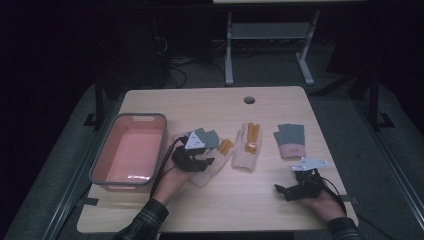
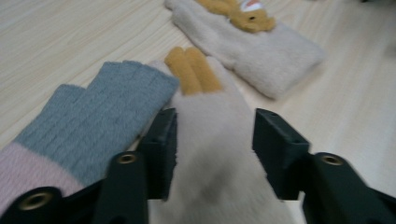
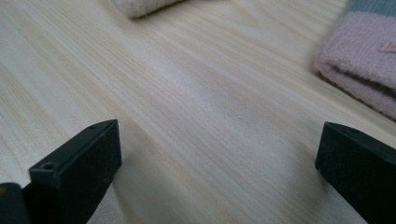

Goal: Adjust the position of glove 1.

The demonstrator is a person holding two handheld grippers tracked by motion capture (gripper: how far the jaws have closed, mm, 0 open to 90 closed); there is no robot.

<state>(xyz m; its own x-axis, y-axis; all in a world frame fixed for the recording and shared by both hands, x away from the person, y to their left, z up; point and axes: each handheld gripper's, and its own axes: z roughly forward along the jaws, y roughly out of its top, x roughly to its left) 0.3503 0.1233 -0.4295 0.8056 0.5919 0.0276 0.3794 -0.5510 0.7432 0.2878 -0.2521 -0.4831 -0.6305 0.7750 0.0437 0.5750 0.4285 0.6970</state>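
We judge the step as grasping a glove to bin it; left gripper point(image 2: 212, 149) jaws apart, straddling the cream glove point(image 2: 210, 154) at table's left-middle, just beside the pink tub point(image 1: 129, 150), a grey-pink glove point(image 2: 93, 121) overlapping its edge; next we'd need to close on cream only, not the grey one; glove looks fuzzy, soft, with two mustard fingers; right gripper point(image 3: 219, 154) open wide over bare table point(image 3: 187, 93), idle.
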